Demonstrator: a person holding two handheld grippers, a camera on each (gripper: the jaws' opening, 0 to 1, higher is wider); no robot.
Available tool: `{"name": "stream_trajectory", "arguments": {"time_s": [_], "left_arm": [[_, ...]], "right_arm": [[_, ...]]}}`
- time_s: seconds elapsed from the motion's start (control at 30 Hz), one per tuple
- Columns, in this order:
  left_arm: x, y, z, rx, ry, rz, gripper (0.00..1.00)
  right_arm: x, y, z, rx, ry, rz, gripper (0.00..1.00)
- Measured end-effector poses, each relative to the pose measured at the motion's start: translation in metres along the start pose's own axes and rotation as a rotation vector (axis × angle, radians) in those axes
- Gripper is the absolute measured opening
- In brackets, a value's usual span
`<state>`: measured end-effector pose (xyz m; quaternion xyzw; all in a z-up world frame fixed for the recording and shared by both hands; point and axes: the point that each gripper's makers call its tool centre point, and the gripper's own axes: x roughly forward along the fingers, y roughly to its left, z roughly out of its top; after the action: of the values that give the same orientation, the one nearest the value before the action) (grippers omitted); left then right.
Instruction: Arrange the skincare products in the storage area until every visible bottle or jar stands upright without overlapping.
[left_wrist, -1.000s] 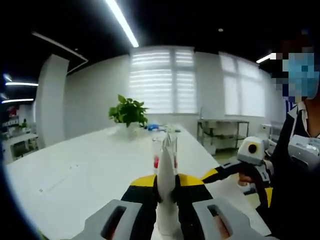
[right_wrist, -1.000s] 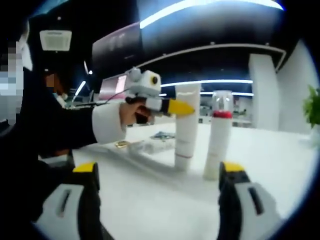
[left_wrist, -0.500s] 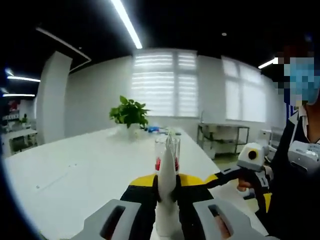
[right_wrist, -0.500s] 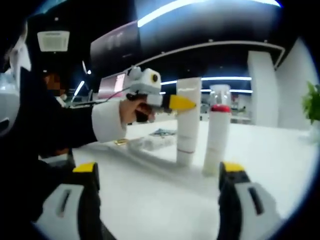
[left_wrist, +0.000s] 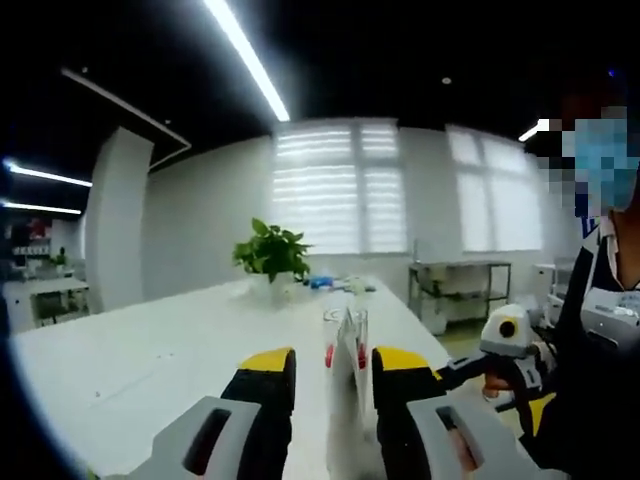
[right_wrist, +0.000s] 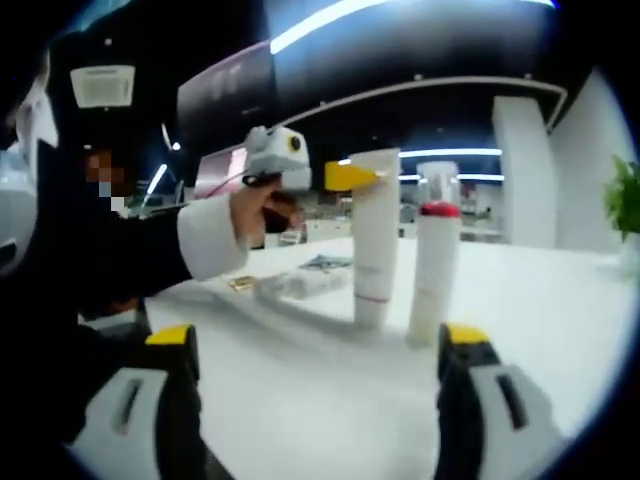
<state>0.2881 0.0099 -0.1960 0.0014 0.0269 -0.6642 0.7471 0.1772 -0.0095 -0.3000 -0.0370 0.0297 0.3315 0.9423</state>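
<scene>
A white tube (right_wrist: 375, 240) stands upright on the white table (right_wrist: 300, 380), cap end down. Close to its right stands a white bottle (right_wrist: 435, 265) with a red ring and a clear cap. My left gripper (right_wrist: 355, 177) is level with the tube's top, held by a person's hand. In the left gripper view, the left gripper (left_wrist: 333, 365) is open, its yellow-tipped jaws on either side of the tube (left_wrist: 352, 375) with small gaps; the bottle (left_wrist: 332, 345) is behind. My right gripper (right_wrist: 318, 340) is open and holds nothing, nearer than both products.
A potted plant (left_wrist: 272, 255) sits far along the table (left_wrist: 150, 360). Small flat items (right_wrist: 300, 285) lie on the table behind the tube. The person (left_wrist: 600, 330) stands at the table's right side, holding the right gripper (left_wrist: 505, 340). A metal side table (left_wrist: 450, 285) stands by the windows.
My left gripper's jaws have opened off the white tube and the gripper has risen from its middle to its top. The tube stays standing. The right gripper has not moved.
</scene>
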Motion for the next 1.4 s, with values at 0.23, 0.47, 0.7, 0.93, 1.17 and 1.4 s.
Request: {"name": "stream_trajectory", "arguments": {"time_s": [0.23, 0.47, 0.7, 0.93, 1.17, 1.4], "left_arm": [[-0.01, -0.001, -0.002, 0.004, 0.005, 0.026, 0.36], [-0.021, 0.007, -0.009, 0.006, 0.024, 0.061, 0.33], [-0.024, 0.016, -0.011, 0.01, 0.023, 0.093, 0.3], [-0.023, 0.017, -0.011, 0.018, 0.028, 0.089, 0.3], [-0.027, 0.017, -0.012, 0.015, 0.035, 0.086, 0.3], [-0.037, 0.017, -0.016, -0.002, 0.035, 0.103, 0.34]], "right_arm": [[0.003, 0.004, 0.002, -0.006, 0.003, 0.006, 1.0], [0.006, 0.008, 0.004, -0.007, -0.001, 0.014, 1.0], [0.009, 0.01, 0.004, -0.008, 0.002, 0.021, 1.0], [0.009, 0.01, 0.003, -0.004, 0.003, 0.02, 1.0], [0.01, 0.013, 0.003, -0.004, 0.002, 0.03, 0.99], [0.023, 0.032, 0.001, 0.019, 0.017, 0.092, 0.94]]}}
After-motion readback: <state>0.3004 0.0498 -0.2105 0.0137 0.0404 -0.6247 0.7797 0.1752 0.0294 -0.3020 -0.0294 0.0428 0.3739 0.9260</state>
